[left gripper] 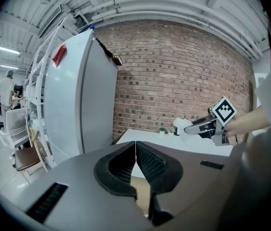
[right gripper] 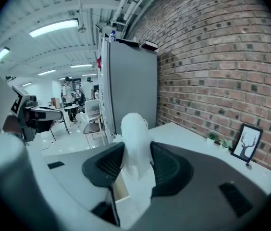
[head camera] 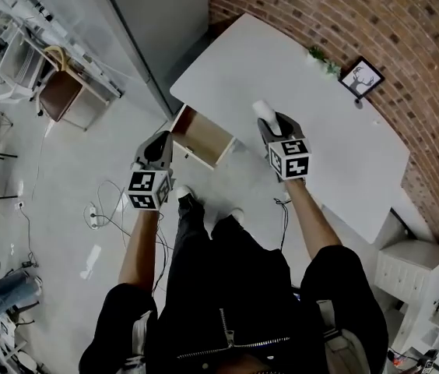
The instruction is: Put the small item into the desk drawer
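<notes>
Gripping white item (right gripper: 134, 134), right tool (head camera: 272, 125) above desk (head camera: 336, 150); left tool (left gripper: 135, 165) closed; brick wall (head camera: 344, 22) behind.

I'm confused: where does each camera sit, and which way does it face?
Head view: person's head, facing down at white desk, open drawer; forearms, legs, left gripper, right gripper show.
Left gripper view: on that gripper, facing brick wall; shut jaws show.
Right gripper view: on that gripper, facing along the desk; jaws clamp white item.
Shared: picture frame, head and right gripper views.
</notes>
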A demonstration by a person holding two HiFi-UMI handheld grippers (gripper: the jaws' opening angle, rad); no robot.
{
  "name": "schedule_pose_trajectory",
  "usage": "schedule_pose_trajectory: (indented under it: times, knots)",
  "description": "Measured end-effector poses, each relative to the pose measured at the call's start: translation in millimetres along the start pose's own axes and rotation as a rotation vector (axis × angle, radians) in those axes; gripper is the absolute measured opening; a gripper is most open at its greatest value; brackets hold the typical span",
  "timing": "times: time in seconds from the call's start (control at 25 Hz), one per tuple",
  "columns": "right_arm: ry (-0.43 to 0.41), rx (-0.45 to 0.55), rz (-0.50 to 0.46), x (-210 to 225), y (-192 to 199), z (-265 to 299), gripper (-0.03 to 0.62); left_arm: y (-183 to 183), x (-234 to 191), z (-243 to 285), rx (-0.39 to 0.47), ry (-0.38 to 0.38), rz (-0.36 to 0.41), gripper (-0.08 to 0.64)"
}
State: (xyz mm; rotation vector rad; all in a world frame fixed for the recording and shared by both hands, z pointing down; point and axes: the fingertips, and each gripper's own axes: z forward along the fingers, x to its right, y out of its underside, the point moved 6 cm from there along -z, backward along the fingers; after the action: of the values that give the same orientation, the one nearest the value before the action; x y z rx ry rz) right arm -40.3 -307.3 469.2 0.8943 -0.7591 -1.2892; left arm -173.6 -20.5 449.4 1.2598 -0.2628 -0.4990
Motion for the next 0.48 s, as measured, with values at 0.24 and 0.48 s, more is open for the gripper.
schedule_pose_trajectory:
  times: [0.24, 0.48]
  knots:
    - [-0.083, 0.004, -0.034, -46, -25, 37, 0.167, 6, -40, -11, -0.007, -0.039, -0.028, 0.021]
    - [-0.119, -0.014, -0.047, -74, -35, 68, 0.167, 11, -74, -9, -0.024, -0.051, -0.051, 0.021]
